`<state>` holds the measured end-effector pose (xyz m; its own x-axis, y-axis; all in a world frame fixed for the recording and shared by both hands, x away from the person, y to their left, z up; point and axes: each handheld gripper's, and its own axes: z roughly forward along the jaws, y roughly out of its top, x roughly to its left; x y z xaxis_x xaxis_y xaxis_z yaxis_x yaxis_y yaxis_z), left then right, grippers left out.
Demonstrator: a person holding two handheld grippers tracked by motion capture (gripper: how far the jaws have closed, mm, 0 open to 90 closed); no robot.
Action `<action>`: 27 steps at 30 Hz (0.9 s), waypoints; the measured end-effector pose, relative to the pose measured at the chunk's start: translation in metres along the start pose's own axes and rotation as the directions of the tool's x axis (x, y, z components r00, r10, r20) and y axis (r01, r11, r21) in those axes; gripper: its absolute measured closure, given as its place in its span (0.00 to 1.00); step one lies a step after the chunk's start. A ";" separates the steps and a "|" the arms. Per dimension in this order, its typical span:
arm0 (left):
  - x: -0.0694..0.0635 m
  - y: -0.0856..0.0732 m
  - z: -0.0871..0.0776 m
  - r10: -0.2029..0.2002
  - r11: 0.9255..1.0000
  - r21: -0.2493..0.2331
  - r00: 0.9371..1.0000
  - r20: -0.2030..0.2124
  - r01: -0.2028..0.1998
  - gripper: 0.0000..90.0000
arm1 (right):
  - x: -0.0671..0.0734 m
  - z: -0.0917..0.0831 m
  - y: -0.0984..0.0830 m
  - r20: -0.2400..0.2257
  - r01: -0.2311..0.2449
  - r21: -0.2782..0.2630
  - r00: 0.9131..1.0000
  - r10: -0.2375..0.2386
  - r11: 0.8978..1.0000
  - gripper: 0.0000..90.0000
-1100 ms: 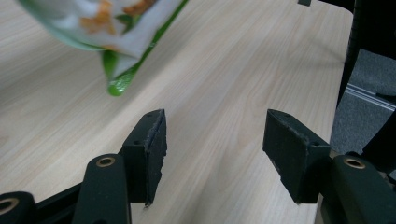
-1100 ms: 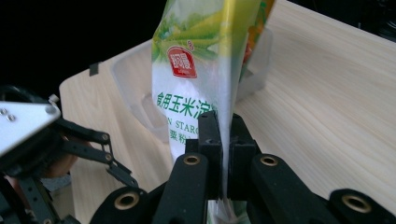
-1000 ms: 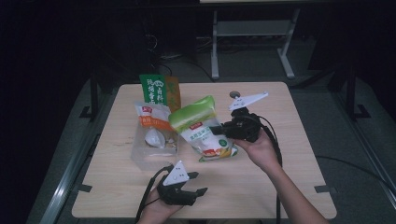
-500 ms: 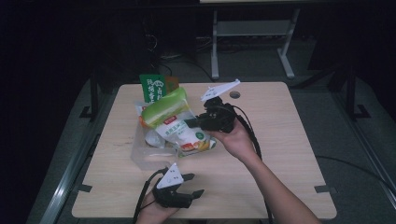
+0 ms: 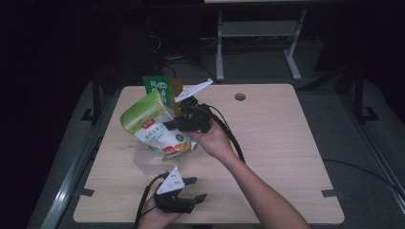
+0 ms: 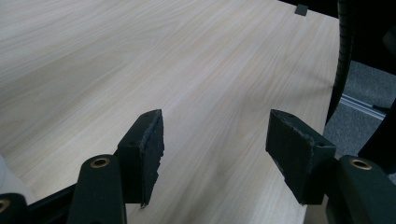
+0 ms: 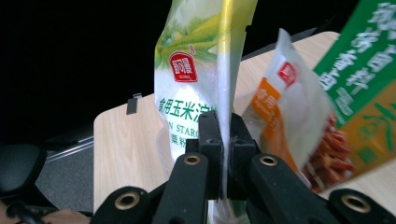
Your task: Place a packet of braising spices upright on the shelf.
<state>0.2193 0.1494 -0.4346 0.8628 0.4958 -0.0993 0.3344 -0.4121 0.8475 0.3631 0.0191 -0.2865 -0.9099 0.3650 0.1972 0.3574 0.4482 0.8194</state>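
**Now the green bag is up, but not yet put down**

Tight in my right gripper (image 7: 223, 140) is the side seam of the green bag (image 5: 155, 125). The two black jaws pinch it flat, and the bag hangs off the table (image 5: 286, 143), tilted, over the left part of it. Just under the bag sits a clear tub (image 5: 145, 160). I think that is where the bag goes, but I cannot be sure. Beside the bag, in the right gripper view, I see a white and orange bag (image 7: 292, 107) and a green and orange box (image 7: 369, 93). Those are not picked up.

My left gripper (image 6: 215, 154) waits near my edge of the table. Its jaws stand wide with bare wood between them.

So the pick-up is done. Lowering the bag and letting go are left.
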 end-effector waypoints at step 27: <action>-0.001 -0.005 0.001 -0.008 1.000 0.009 1.000 0.005 0.008 0.41 | -0.007 0.076 -0.033 -0.019 0.003 0.081 1.000 -0.001 0.997 0.96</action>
<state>0.2175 0.1498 -0.4391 0.8617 0.4955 -0.1089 0.3450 -0.4148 0.8420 0.3735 0.0642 -0.3555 -0.9141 0.3489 0.2065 0.3708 0.5136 0.7738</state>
